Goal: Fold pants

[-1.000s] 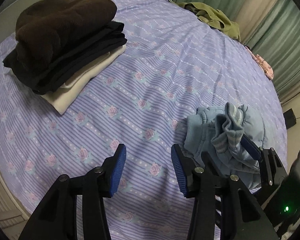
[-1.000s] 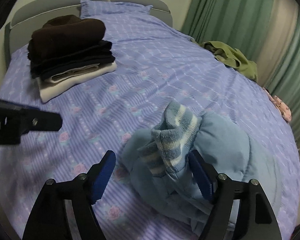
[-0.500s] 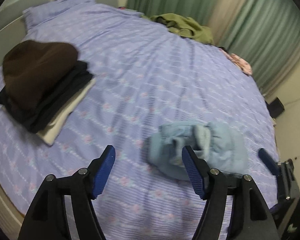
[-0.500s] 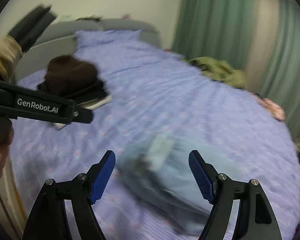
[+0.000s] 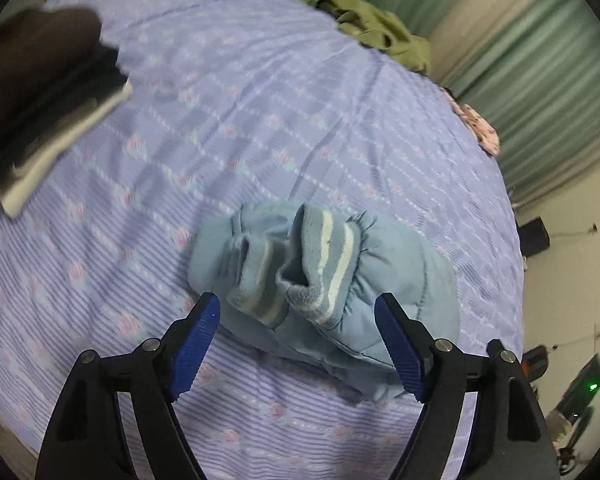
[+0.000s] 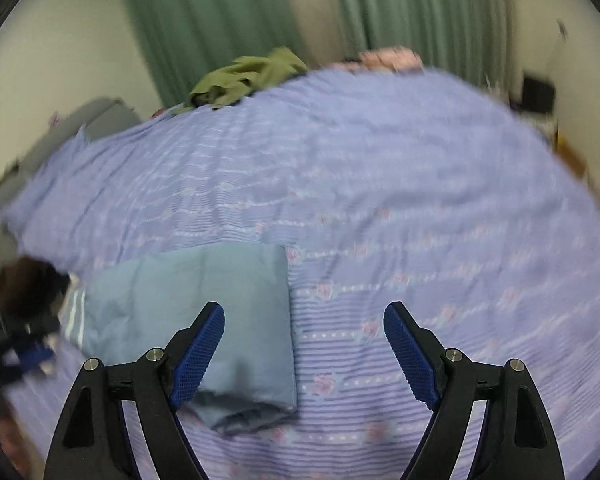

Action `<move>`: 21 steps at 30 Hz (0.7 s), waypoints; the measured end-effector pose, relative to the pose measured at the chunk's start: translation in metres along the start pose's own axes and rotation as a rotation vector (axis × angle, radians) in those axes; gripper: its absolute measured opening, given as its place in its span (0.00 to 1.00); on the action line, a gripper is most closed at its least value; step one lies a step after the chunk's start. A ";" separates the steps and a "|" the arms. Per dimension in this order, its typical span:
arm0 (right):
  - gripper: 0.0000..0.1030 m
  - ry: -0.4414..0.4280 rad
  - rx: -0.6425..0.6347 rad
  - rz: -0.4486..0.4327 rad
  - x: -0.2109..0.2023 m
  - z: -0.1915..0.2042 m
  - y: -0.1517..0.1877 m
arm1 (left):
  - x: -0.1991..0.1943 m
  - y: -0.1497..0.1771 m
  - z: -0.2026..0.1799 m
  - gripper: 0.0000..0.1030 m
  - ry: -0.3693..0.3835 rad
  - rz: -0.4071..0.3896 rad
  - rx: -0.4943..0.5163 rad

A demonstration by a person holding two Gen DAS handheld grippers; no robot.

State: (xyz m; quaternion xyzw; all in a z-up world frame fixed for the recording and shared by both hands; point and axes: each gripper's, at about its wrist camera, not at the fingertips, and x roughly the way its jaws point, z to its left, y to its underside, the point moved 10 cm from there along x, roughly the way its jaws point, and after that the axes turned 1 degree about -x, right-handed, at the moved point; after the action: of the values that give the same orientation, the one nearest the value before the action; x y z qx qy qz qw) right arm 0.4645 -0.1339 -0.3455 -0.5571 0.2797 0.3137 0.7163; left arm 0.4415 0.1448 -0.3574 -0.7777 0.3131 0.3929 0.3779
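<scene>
Left wrist view. The left gripper (image 5: 296,332) is spread wide, its blue pads (image 5: 194,338) holding nothing. The light blue pants (image 5: 384,264) lie bundled on the bedspread (image 5: 260,112), directly ahead of the gripper at 12 o'clock, between the lines of the two fingers. Whether the pads touch the cloth cannot be told. The striped cuffs (image 5: 320,256) face the camera, turned up and open; the padded body of the garment spreads away toward 3 o'clock. The long axis of the bundle runs roughly from 9 to 3 o'clock. The gripper is pitched downward, aimed at the near edge of the bundle. A stack of folded clothes (image 5: 40,92) sits at 10 o'clock, well apart from the pants. An olive garment (image 5: 380,36) lies at 1 o'clock near the green curtains (image 5: 540,80), and a pink garment (image 5: 480,128) lies at 2 o'clock on the bed edge.

Right wrist view. This view is blurred. The right gripper (image 6: 304,348) is also wide open and empty. The pants (image 6: 188,312) lie at 10 o'clock of the gripper midpoint, passing beneath the left finger, with a straight folded edge between the fingers. Here the bundle shows a flat, smooth panel; its long axis runs from 9 to 3 o'clock, with the striped cuffs (image 6: 74,316) at the 9 o'clock end. The gripper points down and across the bed (image 6: 420,200), level from side to side. The left gripper (image 6: 24,344) appears as a dark blur at 9 o'clock, just beside the cuffs.
</scene>
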 end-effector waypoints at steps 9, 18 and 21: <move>0.77 -0.153 0.122 0.156 0.059 0.015 0.038 | 0.048 0.017 0.026 0.84 0.044 0.101 -0.168; 0.77 -0.195 0.083 0.160 0.054 0.034 0.043 | 0.070 0.018 0.023 0.49 0.221 0.141 -0.310; 0.77 -0.216 0.058 0.171 0.045 0.042 0.047 | 0.065 0.013 0.015 0.42 0.202 0.117 -0.240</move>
State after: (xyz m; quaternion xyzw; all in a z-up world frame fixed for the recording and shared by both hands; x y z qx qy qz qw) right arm 0.4598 -0.0780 -0.3992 -0.4735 0.2564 0.4233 0.7286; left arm 0.4581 0.1384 -0.4225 -0.8332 0.3449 0.3688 0.2254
